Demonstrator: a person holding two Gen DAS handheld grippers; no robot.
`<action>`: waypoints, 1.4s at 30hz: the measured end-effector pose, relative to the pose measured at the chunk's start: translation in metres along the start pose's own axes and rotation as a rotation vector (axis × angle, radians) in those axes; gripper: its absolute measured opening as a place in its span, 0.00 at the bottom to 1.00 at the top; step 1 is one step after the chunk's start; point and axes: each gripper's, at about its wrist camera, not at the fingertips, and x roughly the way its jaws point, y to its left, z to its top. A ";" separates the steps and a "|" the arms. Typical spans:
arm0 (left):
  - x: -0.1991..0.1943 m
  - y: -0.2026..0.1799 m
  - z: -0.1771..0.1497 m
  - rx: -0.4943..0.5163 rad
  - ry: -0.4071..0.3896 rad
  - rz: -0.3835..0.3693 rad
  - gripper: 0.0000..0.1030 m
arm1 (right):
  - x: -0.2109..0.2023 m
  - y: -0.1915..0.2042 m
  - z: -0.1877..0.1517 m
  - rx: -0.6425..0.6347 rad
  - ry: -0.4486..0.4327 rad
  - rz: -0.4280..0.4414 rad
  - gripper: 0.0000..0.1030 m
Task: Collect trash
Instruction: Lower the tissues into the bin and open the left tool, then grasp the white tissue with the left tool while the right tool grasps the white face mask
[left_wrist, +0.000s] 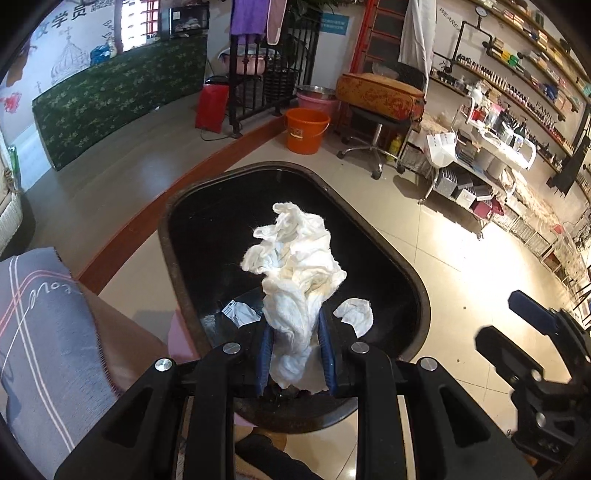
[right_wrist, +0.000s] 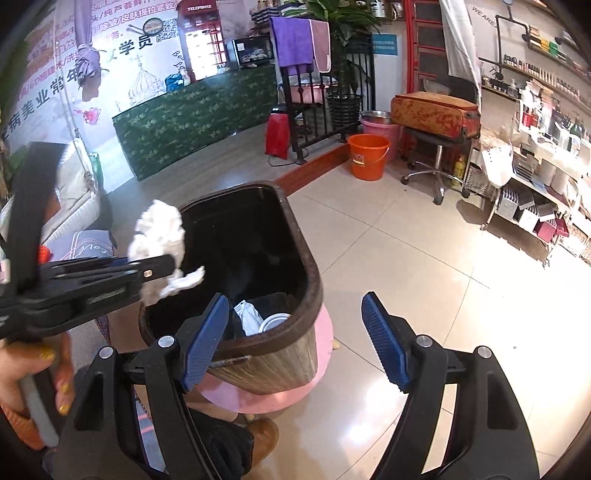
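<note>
Now a crumpled tissue wad (left_wrist: 295, 273) is clenched by the left tool (left_wrist: 295, 354) over the trash bin (left_wrist: 413, 280), seemingly inside the rim; release is required next, while the right tool (right_wrist: 295, 339) is held spread and empty.

Left gripper (left_wrist: 295, 354): crumpled white tissue wad (left_wrist: 295, 273) fills the gap between its blue pads, so nothing else fits there. Directly ahead and below, trash bin (left_wrist: 417, 284) mouth is wide open; interior mostly dark and unoccupied, with a small white scrap (left_wrist: 354, 312) and a printed wrapper (left_wrist: 238, 312) lying low inside. To its left, a grey cushion (left_wrist: 40, 332) crowds that side.

Right gripper (right_wrist: 295, 339): jaws spread wide, gap unoccupied. Bin rim (right_wrist: 314, 266) sits beside its left pad. Ahead and right, bare tiled floor (right_wrist: 424, 266); orange bucket (right_wrist: 367, 157) and stool base (right_wrist: 436, 177) stand well apart beyond.
</note>
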 end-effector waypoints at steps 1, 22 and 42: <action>0.003 0.001 0.002 -0.002 0.007 -0.001 0.22 | 0.000 -0.001 0.001 0.001 -0.003 -0.005 0.72; -0.015 0.019 0.004 -0.089 -0.038 0.016 0.83 | -0.003 0.006 -0.005 -0.012 0.015 0.030 0.73; -0.138 0.107 -0.085 -0.291 -0.156 0.265 0.92 | -0.009 0.124 -0.020 -0.205 0.056 0.267 0.77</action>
